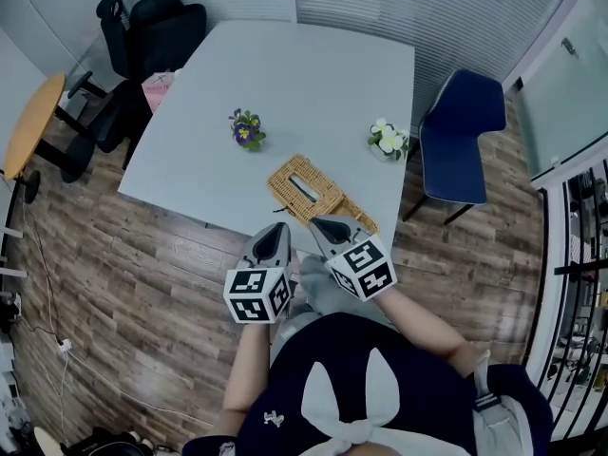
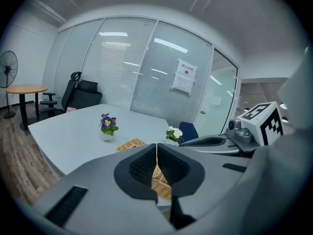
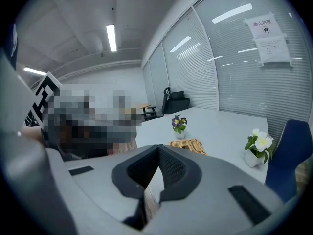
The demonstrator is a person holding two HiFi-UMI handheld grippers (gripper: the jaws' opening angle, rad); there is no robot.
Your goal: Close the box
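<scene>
A woven wicker box with a slot in its top lies near the front edge of the grey table. It also shows in the left gripper view as the wicker box and in the right gripper view as the wicker box. My left gripper hovers just short of the table edge, shut with nothing between its pads. My right gripper is beside it, over the box's near end, also shut and empty. Neither gripper touches the box.
A purple flower pot stands mid-table and a white flower pot near the right edge. A blue chair sits to the right, a black office chair at the far left, a round wooden table beyond.
</scene>
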